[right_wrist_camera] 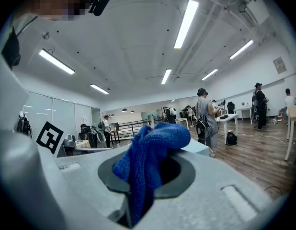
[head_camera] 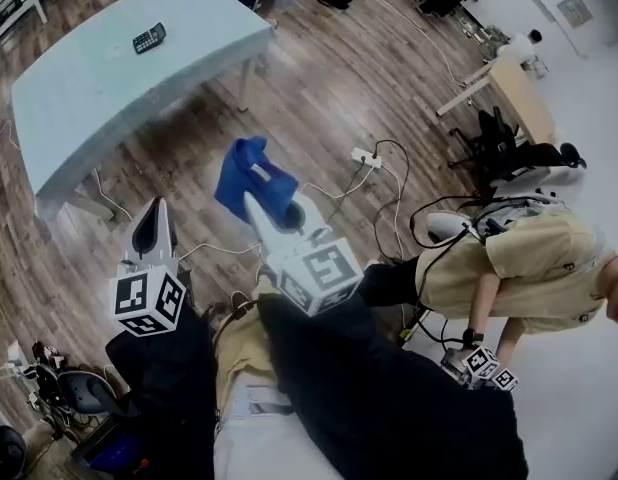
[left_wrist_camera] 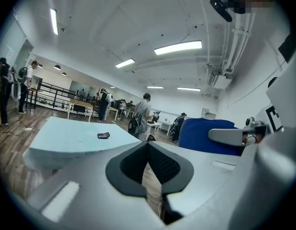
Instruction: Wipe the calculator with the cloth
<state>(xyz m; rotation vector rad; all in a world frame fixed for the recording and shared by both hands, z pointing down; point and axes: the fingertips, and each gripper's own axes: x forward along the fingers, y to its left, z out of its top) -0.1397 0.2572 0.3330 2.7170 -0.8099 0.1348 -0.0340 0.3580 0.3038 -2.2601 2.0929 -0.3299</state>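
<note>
Calculator (head_camera: 149, 38): lying flat on the pale blue table (head_camera: 84, 108), toward its far side; dark, slim, rectangular, keys facing up; long axis running slantwise across the head view.

Direction from jaws: sitting well apart, ahead and to the left of both grippers, with wood floor (head_camera: 319, 78) lying between; neither gripper looking clearly nearer.

Right gripper (right_wrist_camera: 149, 176): pinching the cloth (right_wrist_camera: 153, 147), jaws closing on a bunched fold.

Cloth texture: blue, nubby, soft; heaping above the jaws and drooping down between them.

Left gripper (left_wrist_camera: 148, 152): carrying nothing, jaws pressing together, dark ribbed pads meeting.

Step in hand, judging: bringing the cloth forward and leftward over the table; wiping not yet begun.
</note>
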